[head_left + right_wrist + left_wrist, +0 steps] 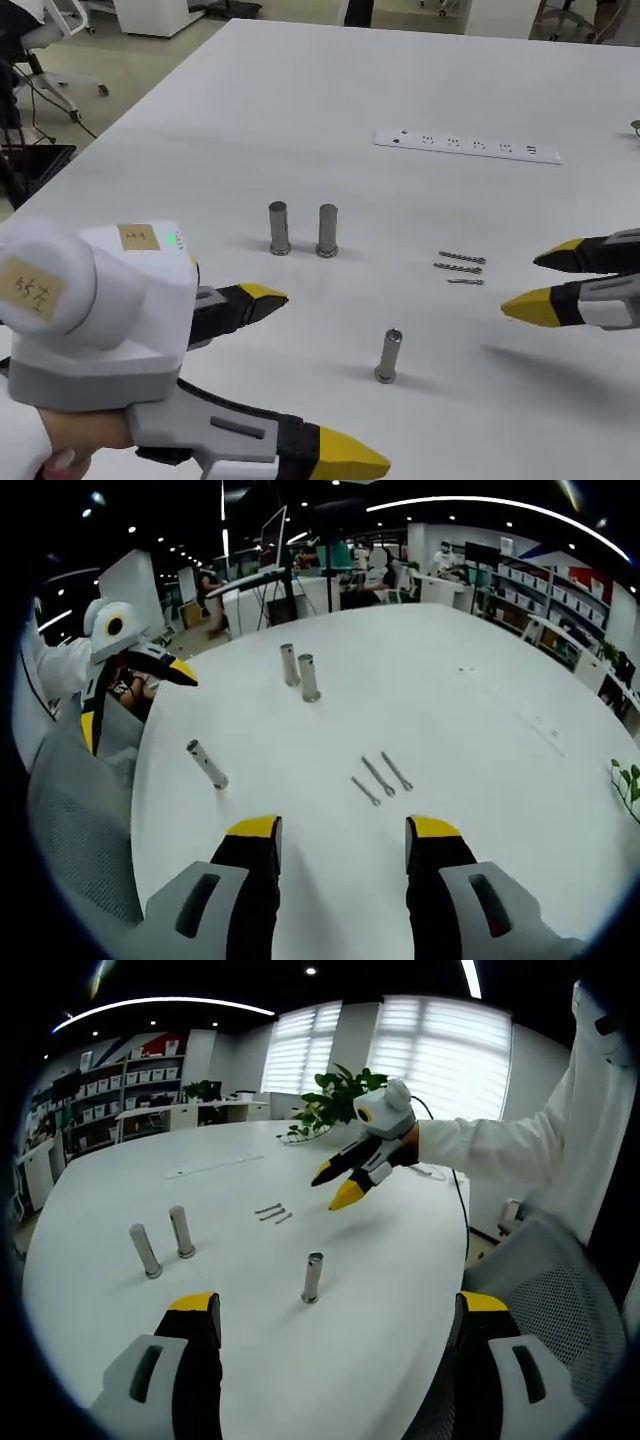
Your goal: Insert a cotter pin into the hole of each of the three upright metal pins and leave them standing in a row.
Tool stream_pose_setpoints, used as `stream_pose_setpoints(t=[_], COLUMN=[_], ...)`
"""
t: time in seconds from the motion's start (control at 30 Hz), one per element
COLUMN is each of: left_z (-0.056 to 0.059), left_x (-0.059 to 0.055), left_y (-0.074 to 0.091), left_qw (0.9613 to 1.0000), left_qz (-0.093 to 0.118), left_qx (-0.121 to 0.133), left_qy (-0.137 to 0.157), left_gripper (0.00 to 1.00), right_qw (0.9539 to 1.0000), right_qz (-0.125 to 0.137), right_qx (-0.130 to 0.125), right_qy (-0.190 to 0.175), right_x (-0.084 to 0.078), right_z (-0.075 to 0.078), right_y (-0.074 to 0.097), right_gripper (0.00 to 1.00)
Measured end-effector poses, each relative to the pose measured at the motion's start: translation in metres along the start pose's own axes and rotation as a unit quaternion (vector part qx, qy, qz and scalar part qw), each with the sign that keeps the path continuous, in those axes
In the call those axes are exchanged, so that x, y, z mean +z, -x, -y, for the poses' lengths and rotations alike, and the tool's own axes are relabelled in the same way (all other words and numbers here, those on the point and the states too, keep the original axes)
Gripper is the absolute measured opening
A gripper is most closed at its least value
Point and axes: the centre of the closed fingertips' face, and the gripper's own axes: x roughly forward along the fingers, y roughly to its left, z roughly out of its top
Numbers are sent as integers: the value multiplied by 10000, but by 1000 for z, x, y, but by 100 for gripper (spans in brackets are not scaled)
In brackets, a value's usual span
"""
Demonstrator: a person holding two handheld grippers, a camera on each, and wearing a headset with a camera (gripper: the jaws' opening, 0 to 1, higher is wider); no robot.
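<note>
Three upright metal pins stand on the white table (330, 100). Two pins (279, 228) (327, 231) stand side by side at the centre, and a third pin (388, 357) stands alone nearer me. Three cotter pins (459, 269) lie in a loose stack to the right of them. My left gripper (320, 380) is at the lower left, open and holding nothing, left of the lone pin (313, 1277). My right gripper (540, 285) hovers at the right edge, open and holding nothing, just right of the cotter pins (380, 776).
A white power strip (467, 146) lies farther back on the table. A potted plant (335, 1100) stands at the table's far end in the left gripper view. Office chairs (50, 40) and desks stand beyond the table's left edge.
</note>
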Motion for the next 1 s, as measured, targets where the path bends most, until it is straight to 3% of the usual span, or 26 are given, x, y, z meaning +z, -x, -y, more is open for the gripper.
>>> stream_pose_setpoints(t=[0.1,0.23,0.33,0.63,0.83,1.0], left_z=[3,6,9,11,9,10], left_x=[-2,-2,-2,1,-1,-2], left_y=[2,3,4,7,9,9], left_qw=[10000,10000,10000,9998,9997,9996], left_qz=[-43,13,31,128,149,152], left_qx=[2,-1,18,72,147,123], left_qy=[-32,27,31,123,131,192], left_gripper=[96,94,93,91,90,90], right_qw=[9999,9972,9950,9897,9868,9828], right_qz=[-122,-465,-635,-931,-993,-1141], right_qx=[80,-40,74,200,359,439], right_qy=[82,587,771,1073,1228,1381], right_x=[-2,-8,-12,-8,-1,-1], right_z=[2,10,8,11,6,5], right_y=[-8,-16,-22,-35,-42,-48], right_gripper=[45,37,37,31,20,20])
